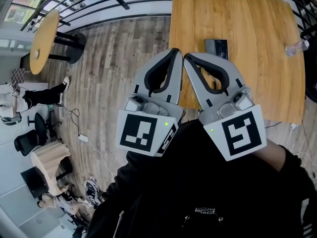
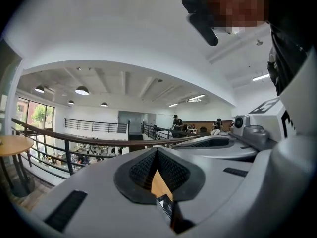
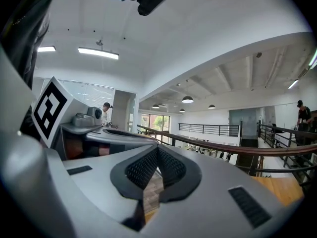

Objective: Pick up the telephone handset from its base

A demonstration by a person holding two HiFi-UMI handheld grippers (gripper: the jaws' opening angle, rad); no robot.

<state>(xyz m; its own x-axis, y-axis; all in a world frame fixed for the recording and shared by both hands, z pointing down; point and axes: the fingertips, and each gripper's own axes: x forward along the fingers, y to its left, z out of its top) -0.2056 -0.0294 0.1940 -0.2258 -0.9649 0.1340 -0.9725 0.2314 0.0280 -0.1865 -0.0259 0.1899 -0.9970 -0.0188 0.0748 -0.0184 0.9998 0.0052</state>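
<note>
Ref. landmark: wooden table [image 1: 237, 19].

1. Far L of the table: round table [image 1: 43, 41] on the plank floor [image 1: 119, 58].
2. My L gripper [image 1: 175, 52]: tip at the table's L edge. Jaws fully closed, pads meeting, nothing betw. them.
3. My R gripper [image 1: 188, 57]: over the table's near-L corner, tip just beside the L gripper's tip. Jaws closed, empty.
4. Telephone [image 1: 216, 47]: dark unit on the table, just beyond the R gripper's tip, apart from both grippers. Handset detail too small to tell.
5. Bottle [image 1: 297, 47]: lies at the table's R edge.
</note>
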